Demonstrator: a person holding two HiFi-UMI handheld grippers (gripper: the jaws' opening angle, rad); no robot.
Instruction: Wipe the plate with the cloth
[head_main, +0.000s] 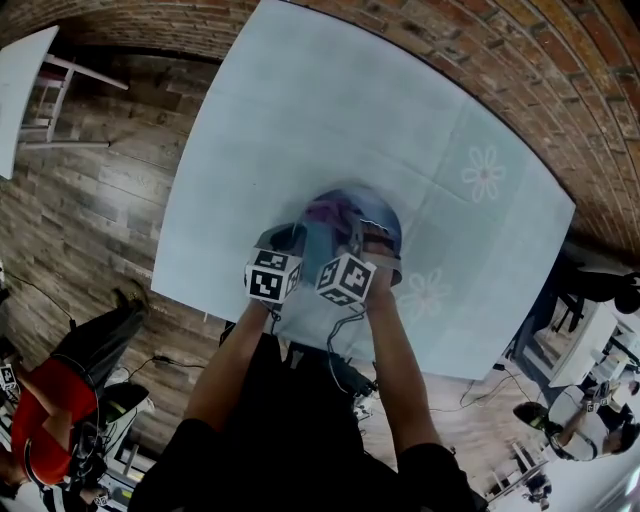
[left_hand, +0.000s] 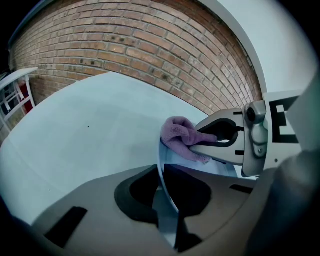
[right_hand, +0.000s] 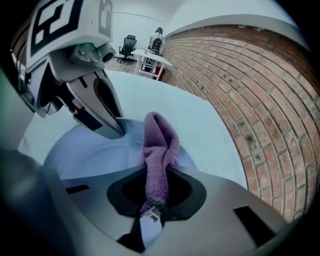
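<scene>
A pale blue plate (head_main: 386, 226) lies near the front of the light table (head_main: 330, 100). My left gripper (head_main: 290, 240) is shut on its rim. In the left gripper view the plate rim (left_hand: 161, 165) runs edge-on between the left gripper (left_hand: 167, 200) jaws. A purple cloth (head_main: 328, 212) rests against the plate's inner face. My right gripper (right_hand: 152, 200) is shut on the lower end of the purple cloth (right_hand: 159, 145), which stands up over the plate (right_hand: 85, 155). The left gripper (right_hand: 116, 129) shows at that view's upper left, clamped on the plate's edge.
A brick wall (left_hand: 130, 50) runs along the table's far side. A person in red (head_main: 45, 420) sits on the wooden floor at lower left. A white table (head_main: 20, 80) stands at upper left, and office chairs (right_hand: 127, 47) stand farther off. Cables (head_main: 470, 395) lie below the table's front edge.
</scene>
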